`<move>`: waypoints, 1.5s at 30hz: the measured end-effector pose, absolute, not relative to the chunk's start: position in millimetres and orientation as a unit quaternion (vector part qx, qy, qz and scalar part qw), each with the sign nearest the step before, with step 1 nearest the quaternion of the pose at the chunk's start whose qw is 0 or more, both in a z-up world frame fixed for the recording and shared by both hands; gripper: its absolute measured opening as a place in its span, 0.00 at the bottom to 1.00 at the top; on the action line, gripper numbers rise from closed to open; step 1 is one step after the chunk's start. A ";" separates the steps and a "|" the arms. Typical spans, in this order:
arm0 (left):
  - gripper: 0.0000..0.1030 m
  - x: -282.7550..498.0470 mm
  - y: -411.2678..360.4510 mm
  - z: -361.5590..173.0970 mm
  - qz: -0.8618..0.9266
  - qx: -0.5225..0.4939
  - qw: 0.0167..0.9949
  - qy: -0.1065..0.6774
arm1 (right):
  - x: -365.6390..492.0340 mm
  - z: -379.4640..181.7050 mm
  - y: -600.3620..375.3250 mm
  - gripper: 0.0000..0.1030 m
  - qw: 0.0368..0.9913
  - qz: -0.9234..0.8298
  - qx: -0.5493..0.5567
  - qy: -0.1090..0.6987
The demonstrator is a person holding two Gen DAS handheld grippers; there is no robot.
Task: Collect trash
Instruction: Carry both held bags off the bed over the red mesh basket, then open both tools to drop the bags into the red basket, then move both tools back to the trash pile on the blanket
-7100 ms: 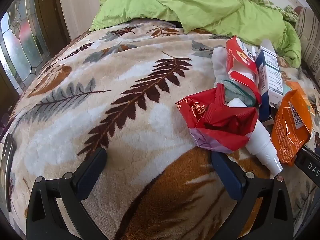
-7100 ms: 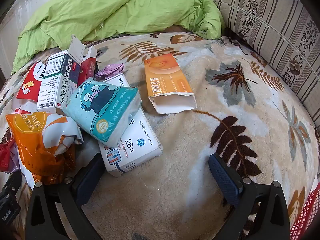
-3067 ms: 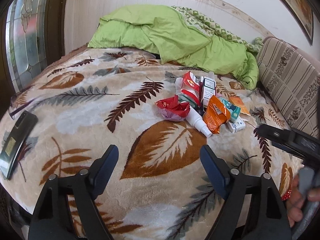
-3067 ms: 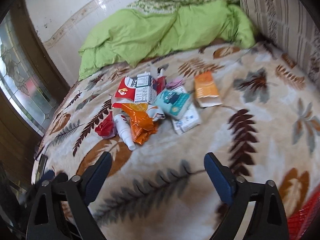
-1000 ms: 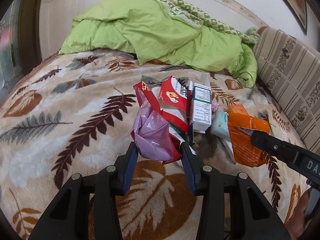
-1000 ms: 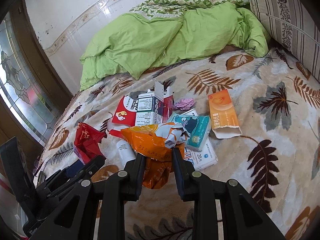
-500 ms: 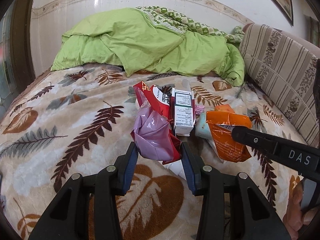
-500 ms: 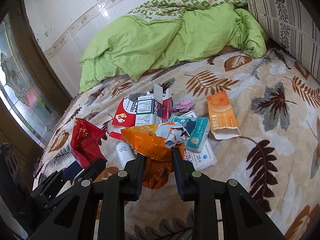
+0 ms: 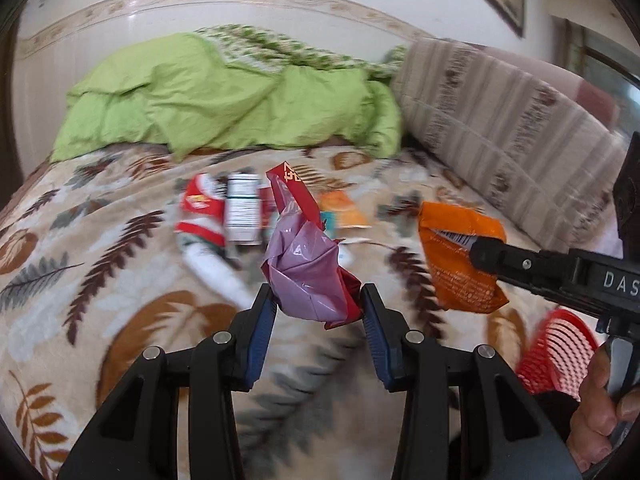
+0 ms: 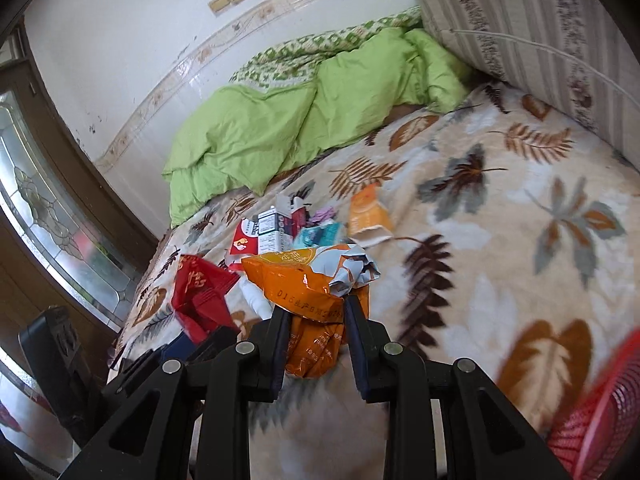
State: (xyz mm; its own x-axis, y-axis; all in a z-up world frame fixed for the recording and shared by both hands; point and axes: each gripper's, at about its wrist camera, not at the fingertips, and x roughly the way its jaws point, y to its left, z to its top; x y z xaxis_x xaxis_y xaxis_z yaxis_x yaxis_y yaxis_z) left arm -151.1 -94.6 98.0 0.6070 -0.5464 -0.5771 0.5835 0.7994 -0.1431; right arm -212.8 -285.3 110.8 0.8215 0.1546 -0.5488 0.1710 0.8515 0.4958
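Left wrist view: left gripper (image 9: 318,312) clamps crumpled red-and-lilac foil wrapper (image 9: 306,276); right gripper (image 10: 316,320) clamps crinkled orange snack bag (image 10: 308,280); red slatted basket (image 9: 556,356), blurred, near right.

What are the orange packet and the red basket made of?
The orange packet looks like thin glossy plastic film with a silvery lining: it crinkles and glints. The red basket seems to be rigid moulded plastic, judging by its even slats, though it is blurred.

Two wrist views low over the bed (image 9: 120,320), both facing the green duvet (image 10: 256,128).
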 end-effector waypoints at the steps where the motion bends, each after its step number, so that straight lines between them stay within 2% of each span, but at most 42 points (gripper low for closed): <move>1: 0.41 -161.3 -102.7 101.9 -0.333 0.034 0.890 0.310 | -227.4 113.0 -292.9 0.28 0.915 -0.010 0.274 0.296; 10: 0.41 -252.6 -202.1 123.0 -0.495 0.071 0.805 0.320 | -369.3 122.1 -396.4 0.28 0.903 -0.140 0.310 0.263; 17: 0.42 -306.9 -284.5 103.9 -0.572 0.113 0.727 0.362 | -431.4 97.3 -449.8 0.29 0.868 -0.225 0.349 0.273; 18: 0.44 -310.7 -291.5 100.5 -0.575 0.118 0.722 0.366 | -435.9 94.6 -452.7 0.29 0.864 -0.232 0.351 0.276; 19: 0.50 -314.6 -300.6 96.5 -0.577 0.125 0.716 0.372 | -439.4 91.1 -457.5 0.31 0.857 -0.244 0.356 0.281; 20: 0.52 -317.9 -303.6 95.3 -0.578 0.129 0.714 0.375 | -441.4 88.9 -461.9 0.43 0.852 -0.250 0.359 0.286; 21: 0.54 -317.4 -307.5 92.8 -0.576 0.131 0.713 0.378 | -442.8 86.1 -465.0 0.48 0.847 -0.253 0.364 0.293; 25: 0.60 -306.4 -297.0 93.3 -0.567 0.117 0.720 0.384 | -440.4 87.9 -464.3 0.51 0.849 -0.255 0.360 0.290; 31: 0.65 -280.3 -261.0 102.9 -0.527 0.090 0.756 0.378 | -414.8 94.2 -446.3 0.57 0.864 -0.225 0.341 0.296; 36: 0.66 -247.8 -214.9 105.0 -0.460 0.085 0.800 0.376 | -376.6 95.7 -414.0 0.57 0.878 -0.175 0.313 0.317; 45: 0.66 -161.8 -117.7 88.0 -0.322 0.002 0.852 0.412 | -297.1 105.9 -348.9 0.58 0.901 -0.093 0.247 0.344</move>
State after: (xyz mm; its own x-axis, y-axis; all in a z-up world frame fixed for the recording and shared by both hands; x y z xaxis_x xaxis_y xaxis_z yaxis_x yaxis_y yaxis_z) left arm -161.8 -117.7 88.0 0.4522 -0.5479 -0.7038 0.5510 0.7921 -0.2626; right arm -297.1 -348.9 105.9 0.7459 0.0026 -0.6660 0.3375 0.8607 0.3813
